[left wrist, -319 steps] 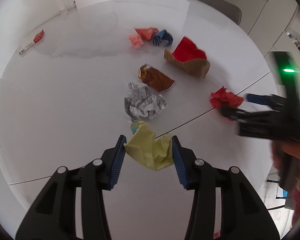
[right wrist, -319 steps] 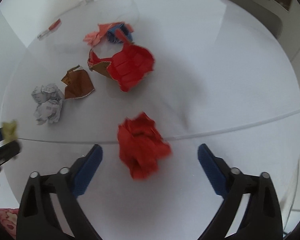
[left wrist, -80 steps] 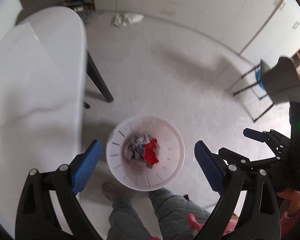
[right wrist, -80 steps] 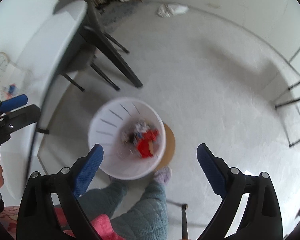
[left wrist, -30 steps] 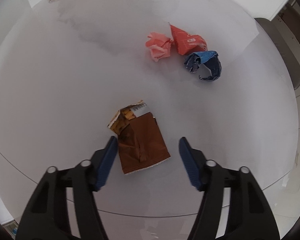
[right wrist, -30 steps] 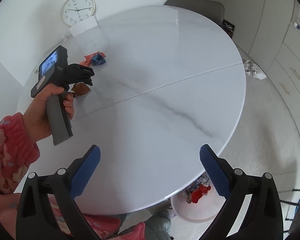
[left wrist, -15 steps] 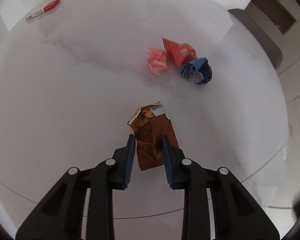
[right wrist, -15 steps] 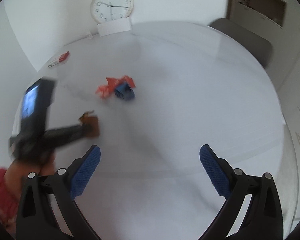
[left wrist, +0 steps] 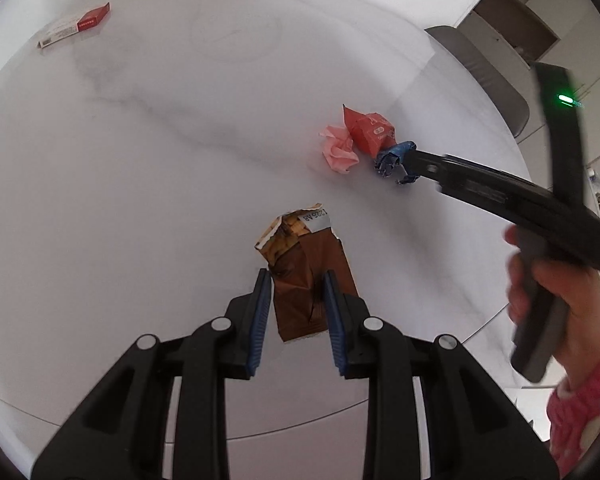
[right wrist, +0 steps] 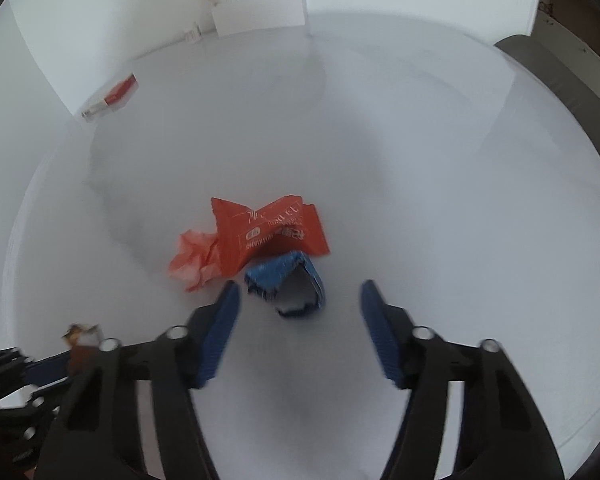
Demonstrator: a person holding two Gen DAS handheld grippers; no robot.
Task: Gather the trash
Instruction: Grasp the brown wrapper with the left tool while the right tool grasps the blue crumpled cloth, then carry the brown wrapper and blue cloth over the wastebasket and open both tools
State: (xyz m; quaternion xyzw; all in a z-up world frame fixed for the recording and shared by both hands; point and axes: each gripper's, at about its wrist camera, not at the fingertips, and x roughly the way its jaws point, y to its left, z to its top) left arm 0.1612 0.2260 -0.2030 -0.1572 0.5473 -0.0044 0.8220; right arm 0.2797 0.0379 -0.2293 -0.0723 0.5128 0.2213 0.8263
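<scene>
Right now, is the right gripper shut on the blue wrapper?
No, open. The right gripper has been closing, but its pads flank the blue wrapper without touching it.

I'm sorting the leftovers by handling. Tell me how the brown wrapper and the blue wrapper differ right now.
Grip: the brown wrapper is pinched between the pads of the left gripper; the blue wrapper lies between the jaws of the right gripper, which have just been closing and do not yet press it.
Shape: the brown wrapper is a flattish, creased, torn-open packet; the blue wrapper is a curled loop.
Neighbours: the brown wrapper is alone; the blue wrapper sits against the red wrapper.
Both are torn wrappers.
</scene>
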